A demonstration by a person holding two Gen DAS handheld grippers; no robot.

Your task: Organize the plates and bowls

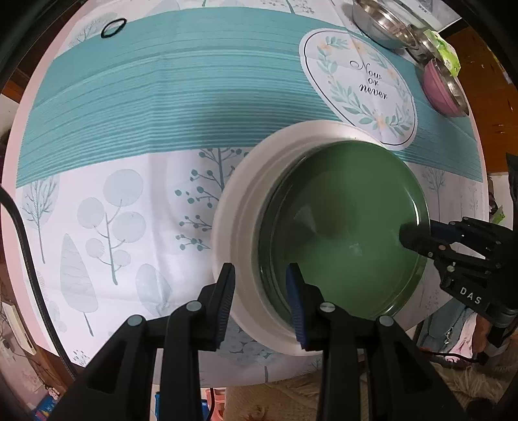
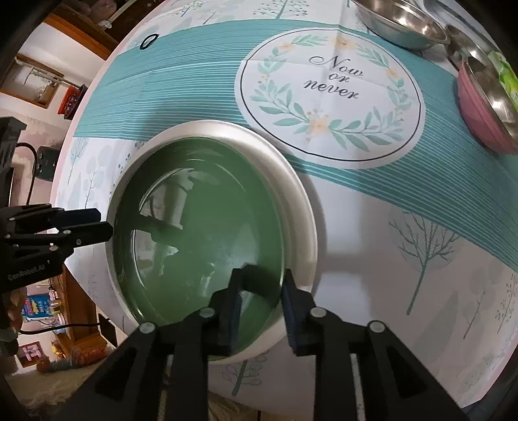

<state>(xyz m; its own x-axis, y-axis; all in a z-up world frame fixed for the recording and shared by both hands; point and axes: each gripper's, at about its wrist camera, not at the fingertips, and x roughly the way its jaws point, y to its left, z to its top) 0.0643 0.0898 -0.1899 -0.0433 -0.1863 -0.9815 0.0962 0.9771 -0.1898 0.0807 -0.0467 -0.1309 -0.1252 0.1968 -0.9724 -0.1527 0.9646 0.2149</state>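
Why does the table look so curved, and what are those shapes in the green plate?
Left wrist view: the fisheye lens bends the tablecloth edges; the green plate shows only soft glare. Right wrist view: same bending; the glossy green plate mirrors dark shapes, apparently the tools' reflections.

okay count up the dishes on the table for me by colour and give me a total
Green: 1, the green plate, stacked in the white one
White: 1, the white plate
Pink: 1, the pink bowl
Bare steel: 2, the big steel bowl and a smaller steel bowl
Total: 5
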